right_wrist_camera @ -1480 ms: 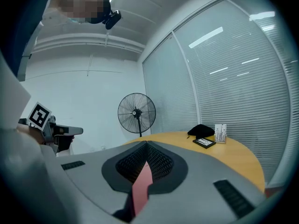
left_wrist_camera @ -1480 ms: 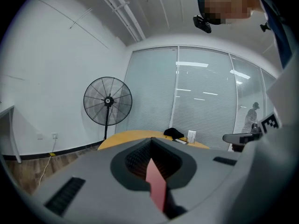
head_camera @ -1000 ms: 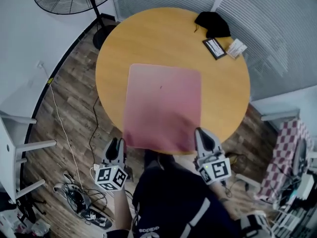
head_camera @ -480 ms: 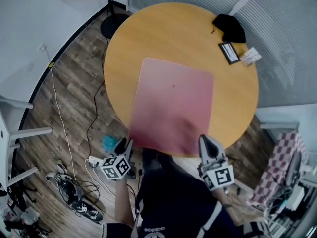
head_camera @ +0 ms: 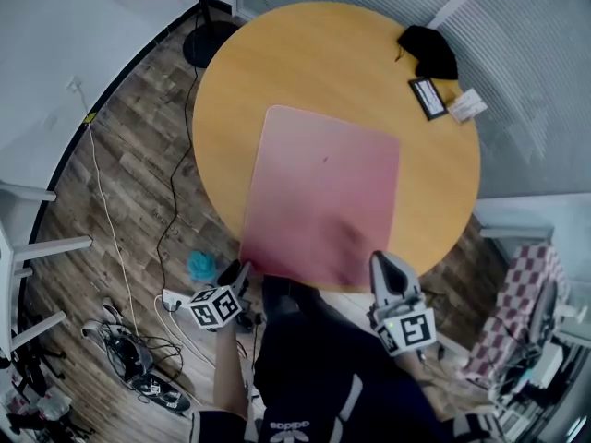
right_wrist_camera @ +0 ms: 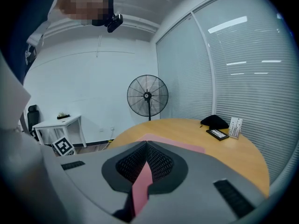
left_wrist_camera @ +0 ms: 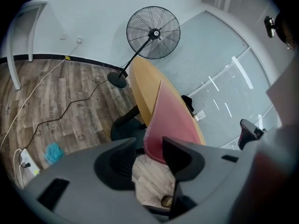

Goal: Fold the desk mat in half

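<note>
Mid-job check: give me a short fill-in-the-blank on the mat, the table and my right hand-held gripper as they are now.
1. The right hand-held gripper is shut on the near edge of the ____ desk mat.
2. The table under the desk mat is ____ in shape.
3. On the floor past the table stands a black ____ on a pole.
4. The desk mat lies flat and has not yet been ____ in half.
Missing words: pink; round; fan; folded.
</note>
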Demonstrator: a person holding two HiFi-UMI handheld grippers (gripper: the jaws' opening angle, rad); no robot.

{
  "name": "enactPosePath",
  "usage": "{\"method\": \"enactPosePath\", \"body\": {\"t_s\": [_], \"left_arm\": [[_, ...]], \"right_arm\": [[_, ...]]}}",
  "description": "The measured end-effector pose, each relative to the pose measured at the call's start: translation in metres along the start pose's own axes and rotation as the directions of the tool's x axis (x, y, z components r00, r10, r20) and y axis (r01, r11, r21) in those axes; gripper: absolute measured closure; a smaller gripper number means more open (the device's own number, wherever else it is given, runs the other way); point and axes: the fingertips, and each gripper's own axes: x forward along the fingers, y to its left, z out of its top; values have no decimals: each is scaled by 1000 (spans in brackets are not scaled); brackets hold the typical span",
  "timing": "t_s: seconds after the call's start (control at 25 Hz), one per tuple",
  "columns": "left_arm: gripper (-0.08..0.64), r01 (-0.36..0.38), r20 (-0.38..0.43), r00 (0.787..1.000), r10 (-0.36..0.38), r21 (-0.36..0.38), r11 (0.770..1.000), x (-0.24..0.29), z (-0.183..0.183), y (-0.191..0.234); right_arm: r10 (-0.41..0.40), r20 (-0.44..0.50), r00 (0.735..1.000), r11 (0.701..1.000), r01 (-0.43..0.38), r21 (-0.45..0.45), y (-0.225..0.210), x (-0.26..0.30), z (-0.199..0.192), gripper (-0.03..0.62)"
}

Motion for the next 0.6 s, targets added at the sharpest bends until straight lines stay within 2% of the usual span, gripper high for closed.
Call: {"method": "enactPosePath", "body": {"t_s": [0.28, 0.48, 0.6], "left_arm": [[403, 58, -44, 997, -60, -40, 998, 5, -2, 3], [408, 128, -78, 989, -129, -27, 991, 3, -3, -5], [491, 129, -75, 989, -129, 1, 992, -4, 0, -5]], "right_arm": [[-3, -8, 1000, 1000, 3, -3, 9, 4, 0, 591], [-1, 13, 1000, 1000, 1, 1, 14, 4, 2, 590], [-8, 13, 1000, 1000, 8, 18, 17, 5, 3, 591]]}}
